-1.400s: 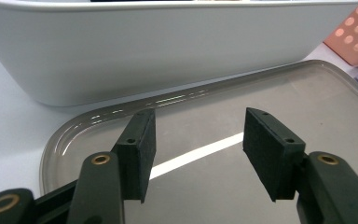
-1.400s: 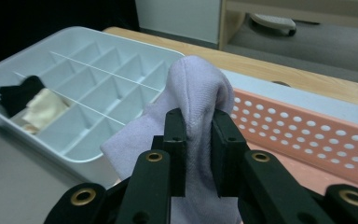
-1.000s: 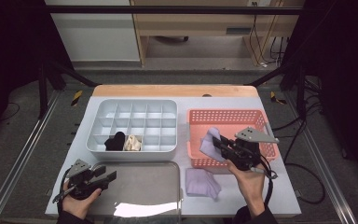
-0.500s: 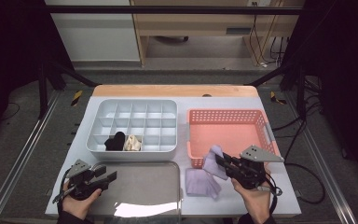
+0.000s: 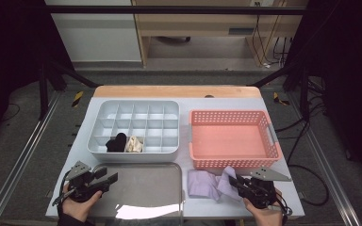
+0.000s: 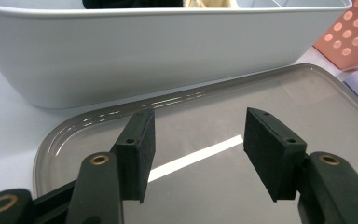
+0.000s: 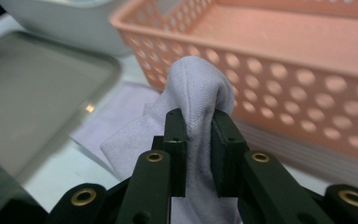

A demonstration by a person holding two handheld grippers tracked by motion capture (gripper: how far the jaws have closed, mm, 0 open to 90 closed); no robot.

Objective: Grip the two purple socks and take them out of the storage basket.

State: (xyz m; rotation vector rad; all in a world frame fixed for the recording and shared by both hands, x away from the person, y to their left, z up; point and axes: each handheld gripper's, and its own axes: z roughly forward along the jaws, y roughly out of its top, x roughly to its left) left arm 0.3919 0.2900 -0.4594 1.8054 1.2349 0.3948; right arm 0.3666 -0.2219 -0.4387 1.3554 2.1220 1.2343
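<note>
Since the earlier frame, the right gripper (image 5: 239,184) has come down from the pink basket (image 5: 273,141) to the table (image 5: 292,197), jaws pinching a lilac cloth (image 7: 193,93) beside the tray (image 5: 146,188). Left gripper (image 5: 107,179) rests unmoved, jaws wide, empty.

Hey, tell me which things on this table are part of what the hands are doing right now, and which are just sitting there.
In the job:
- right tool, shut on the lilac cloth
- pink basket, beside that cloth

Lying about:
- left tool, open above the grey tray
- white divided box with a black item and a cream item
</note>
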